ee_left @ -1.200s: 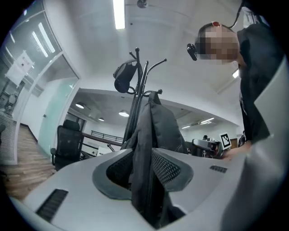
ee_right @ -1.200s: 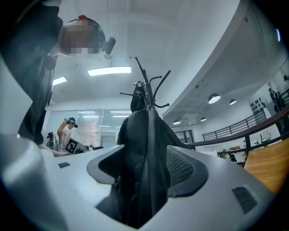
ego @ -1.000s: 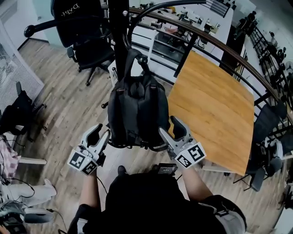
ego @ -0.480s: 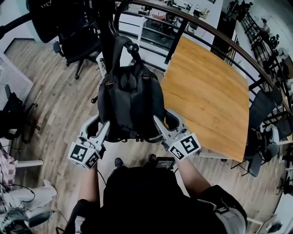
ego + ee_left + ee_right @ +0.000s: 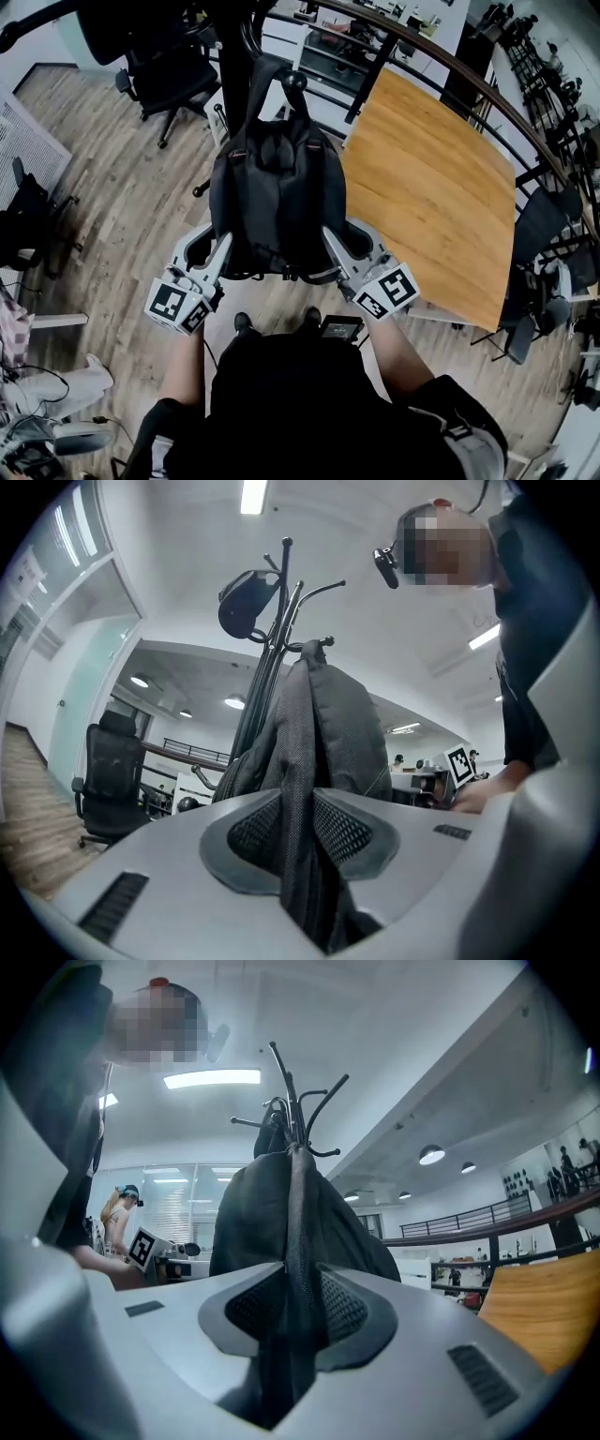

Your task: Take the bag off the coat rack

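I can read no words, numbers or brand names anywhere. The only signs are black-and-white square markers: on the left cube (image 5: 176,306) of the left gripper (image 5: 212,255), near left, and on the right cube (image 5: 387,292) of the right gripper (image 5: 343,246), near right.

head view looking steeply down from overhead at the backpack (image 5: 277,187), both gripper views sitting low and right up close, facing up along their jaws, all three sharing that backpack and the coat rack (image 5: 269,663)
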The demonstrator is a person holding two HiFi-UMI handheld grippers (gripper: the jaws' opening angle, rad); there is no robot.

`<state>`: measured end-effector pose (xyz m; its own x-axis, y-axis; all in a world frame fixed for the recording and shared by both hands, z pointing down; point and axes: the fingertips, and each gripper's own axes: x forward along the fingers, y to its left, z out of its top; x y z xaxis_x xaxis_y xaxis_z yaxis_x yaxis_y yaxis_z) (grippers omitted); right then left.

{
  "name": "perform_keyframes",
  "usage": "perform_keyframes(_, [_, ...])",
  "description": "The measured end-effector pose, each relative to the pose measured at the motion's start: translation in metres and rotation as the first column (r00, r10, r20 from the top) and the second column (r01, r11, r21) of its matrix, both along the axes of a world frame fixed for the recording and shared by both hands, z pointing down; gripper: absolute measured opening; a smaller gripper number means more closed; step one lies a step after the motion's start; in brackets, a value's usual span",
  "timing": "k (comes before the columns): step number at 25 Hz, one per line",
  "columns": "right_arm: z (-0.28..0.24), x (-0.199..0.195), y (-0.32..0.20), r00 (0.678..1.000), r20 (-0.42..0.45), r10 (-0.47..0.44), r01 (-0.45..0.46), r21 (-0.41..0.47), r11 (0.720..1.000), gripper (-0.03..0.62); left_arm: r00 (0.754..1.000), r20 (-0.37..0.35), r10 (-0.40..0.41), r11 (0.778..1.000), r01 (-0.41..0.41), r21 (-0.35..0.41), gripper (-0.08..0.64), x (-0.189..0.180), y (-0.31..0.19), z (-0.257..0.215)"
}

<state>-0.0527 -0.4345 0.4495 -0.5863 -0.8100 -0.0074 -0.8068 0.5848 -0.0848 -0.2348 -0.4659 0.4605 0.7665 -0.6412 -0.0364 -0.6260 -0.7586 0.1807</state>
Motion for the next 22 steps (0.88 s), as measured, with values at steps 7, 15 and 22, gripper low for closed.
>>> perform_keyframes(7, [0.002,-0.004,0.000,0.999,-0.036,0.037,-0.034,0.069,0.997,0.103,1.000,0.010,0.027,0.996,-0.028,0.082,0.100,0.005,-0.001,0.003])
perform_keyframes(15, [0.010,-0.005,0.002,0.999,-0.004,0.052,-0.052,0.039,0.998,0.089,0.999,0.038,0.006,1.000,-0.007,0.031,0.083,-0.001,0.006,0.011])
perform_keyframes(22, [-0.006,-0.001,0.006,0.998,0.066,0.019,-0.021,0.031,0.999,0.051,0.999,0.008,0.032,0.999,-0.033,0.020,0.063,0.008,0.014,-0.002])
